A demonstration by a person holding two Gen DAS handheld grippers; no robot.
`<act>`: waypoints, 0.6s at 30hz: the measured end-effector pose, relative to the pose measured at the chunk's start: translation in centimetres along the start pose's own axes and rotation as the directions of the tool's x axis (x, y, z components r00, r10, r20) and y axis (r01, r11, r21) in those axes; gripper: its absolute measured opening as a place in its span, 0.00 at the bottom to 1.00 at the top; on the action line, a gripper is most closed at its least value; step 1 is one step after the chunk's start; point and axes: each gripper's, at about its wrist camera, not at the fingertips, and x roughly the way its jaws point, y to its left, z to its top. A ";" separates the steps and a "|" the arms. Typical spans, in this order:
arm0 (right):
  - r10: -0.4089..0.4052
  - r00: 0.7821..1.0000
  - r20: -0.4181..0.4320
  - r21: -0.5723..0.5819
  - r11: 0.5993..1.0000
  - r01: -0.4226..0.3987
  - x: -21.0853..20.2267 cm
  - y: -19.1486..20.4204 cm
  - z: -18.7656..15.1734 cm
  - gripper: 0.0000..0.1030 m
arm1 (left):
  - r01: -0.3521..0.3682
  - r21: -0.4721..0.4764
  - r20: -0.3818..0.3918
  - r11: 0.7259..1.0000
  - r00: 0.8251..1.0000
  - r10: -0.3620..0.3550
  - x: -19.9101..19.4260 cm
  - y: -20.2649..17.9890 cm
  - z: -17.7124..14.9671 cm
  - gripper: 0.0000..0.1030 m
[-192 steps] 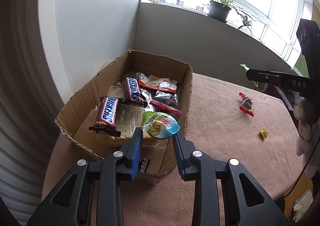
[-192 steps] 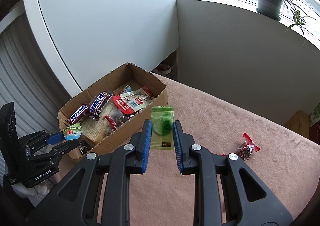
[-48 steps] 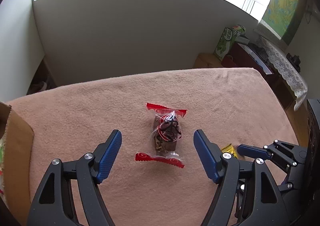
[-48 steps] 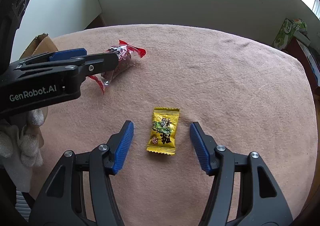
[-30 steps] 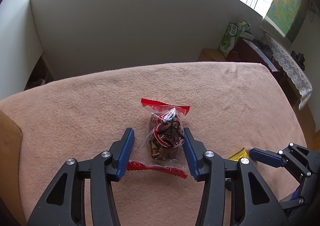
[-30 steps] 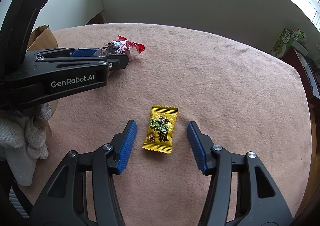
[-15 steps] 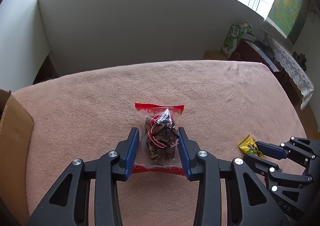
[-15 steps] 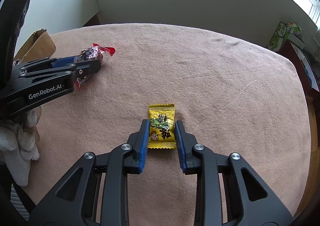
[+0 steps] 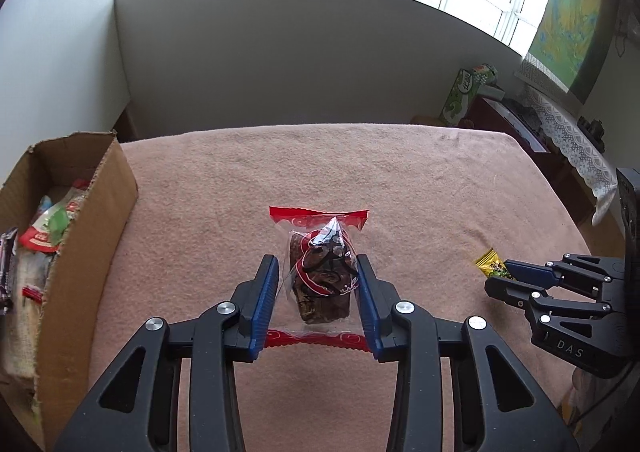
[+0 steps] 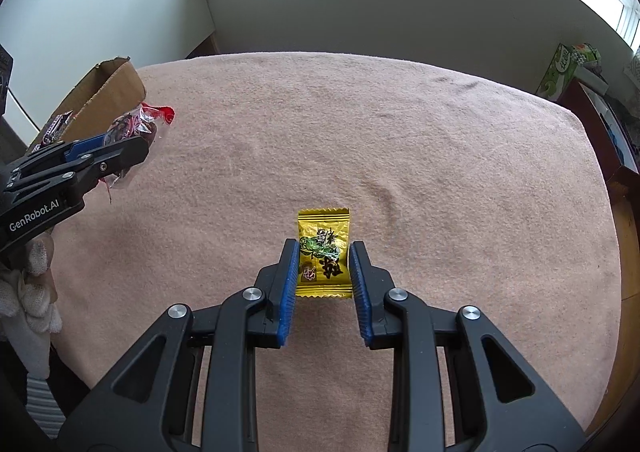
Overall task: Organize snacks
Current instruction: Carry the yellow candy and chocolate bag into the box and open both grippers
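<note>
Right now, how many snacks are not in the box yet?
2. A clear red-edged packet with brown pieces sits squeezed in the left claw near the brown cardboard box. A small yellow foil candy is in the right claw. None lie loose on the pink cloth.

The cardboard box is cut off by the left edge of the left wrist view, so only its near wall and one corner show. The snacks inside are half hidden behind that wall, and their labels are too small to read. In the right wrist view only a torn corner of the box shows, the rest hidden behind the left gripper. Beside that gripper, the red-ended packet is partly covered by a finger, and its contents cannot be told. To the right of the box, the yellow candy peeks out from the right gripper, its print illegible. A gloved hand is cropped at the frame edge.
</note>
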 end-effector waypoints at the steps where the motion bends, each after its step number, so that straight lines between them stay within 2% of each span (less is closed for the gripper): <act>1: 0.003 1.000 0.007 -0.005 1.000 -0.003 -0.4 0.3 0.0 0.26 | -0.002 0.000 0.013 1.000 1.000 0.002 -0.7 0.0 -0.2 0.35; 10: 0.047 0.997 0.060 -0.060 0.997 -0.043 -3.5 4.4 1.3 0.26 | -0.038 -0.004 0.104 0.999 0.994 0.038 -6.8 1.3 -1.9 0.35; 18: 0.107 0.989 0.102 -0.140 0.986 -0.092 -5.1 10.1 3.9 0.26 | -0.068 -0.054 0.172 0.996 0.982 0.077 -11.2 5.1 -3.0 0.35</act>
